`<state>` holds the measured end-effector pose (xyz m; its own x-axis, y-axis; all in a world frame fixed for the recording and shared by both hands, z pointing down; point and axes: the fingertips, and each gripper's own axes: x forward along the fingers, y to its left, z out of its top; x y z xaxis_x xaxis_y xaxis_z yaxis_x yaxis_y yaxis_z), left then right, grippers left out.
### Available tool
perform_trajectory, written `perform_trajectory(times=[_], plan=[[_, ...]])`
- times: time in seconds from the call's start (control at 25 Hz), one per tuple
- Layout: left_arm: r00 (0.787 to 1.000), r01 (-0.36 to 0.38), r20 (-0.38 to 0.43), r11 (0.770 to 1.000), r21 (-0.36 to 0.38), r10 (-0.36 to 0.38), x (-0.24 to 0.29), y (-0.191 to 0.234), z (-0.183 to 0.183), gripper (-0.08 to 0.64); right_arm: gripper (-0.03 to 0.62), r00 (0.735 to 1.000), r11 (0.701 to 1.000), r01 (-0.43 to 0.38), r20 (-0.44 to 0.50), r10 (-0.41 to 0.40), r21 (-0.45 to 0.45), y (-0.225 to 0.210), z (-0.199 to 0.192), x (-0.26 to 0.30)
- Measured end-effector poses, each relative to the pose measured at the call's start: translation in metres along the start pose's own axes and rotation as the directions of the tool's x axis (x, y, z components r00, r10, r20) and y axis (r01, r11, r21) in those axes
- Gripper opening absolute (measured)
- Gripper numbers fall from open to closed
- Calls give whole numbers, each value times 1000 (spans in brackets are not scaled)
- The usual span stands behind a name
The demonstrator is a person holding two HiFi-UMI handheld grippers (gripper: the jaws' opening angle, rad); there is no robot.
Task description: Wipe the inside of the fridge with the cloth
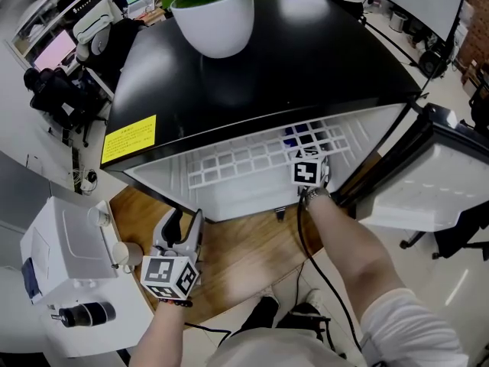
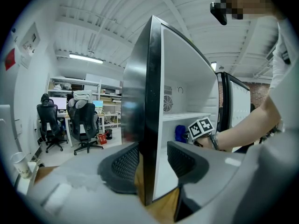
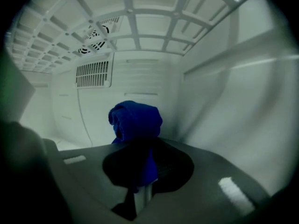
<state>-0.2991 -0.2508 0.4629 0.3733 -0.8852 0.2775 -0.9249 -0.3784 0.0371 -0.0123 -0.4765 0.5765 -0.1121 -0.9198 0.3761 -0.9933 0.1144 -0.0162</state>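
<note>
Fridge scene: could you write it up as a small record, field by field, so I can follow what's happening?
Fridge: small, black top, white inside, door open
Cloth: blue, bunched, inside the fridge
Right gripper: shut on the cloth, reaching in under the shelf grid
Left gripper: jaws apart, outside, at the fridge's front edge, gripping nothing
On top: white plant pot

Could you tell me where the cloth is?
In the right gripper view, the cloth is pinched in the right gripper inside the fridge, beneath the wire shelf.

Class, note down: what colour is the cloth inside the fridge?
Deep blue. The cloth shows best in the right gripper view.
</note>
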Motion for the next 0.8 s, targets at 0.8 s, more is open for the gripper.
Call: perform_trajectory(times=[0.8], plan=[[1000, 20, 5, 1000, 0, -20, 2, -1, 0, 192, 38, 983, 978, -181, 21, 184, -99, 96, 3, -58]])
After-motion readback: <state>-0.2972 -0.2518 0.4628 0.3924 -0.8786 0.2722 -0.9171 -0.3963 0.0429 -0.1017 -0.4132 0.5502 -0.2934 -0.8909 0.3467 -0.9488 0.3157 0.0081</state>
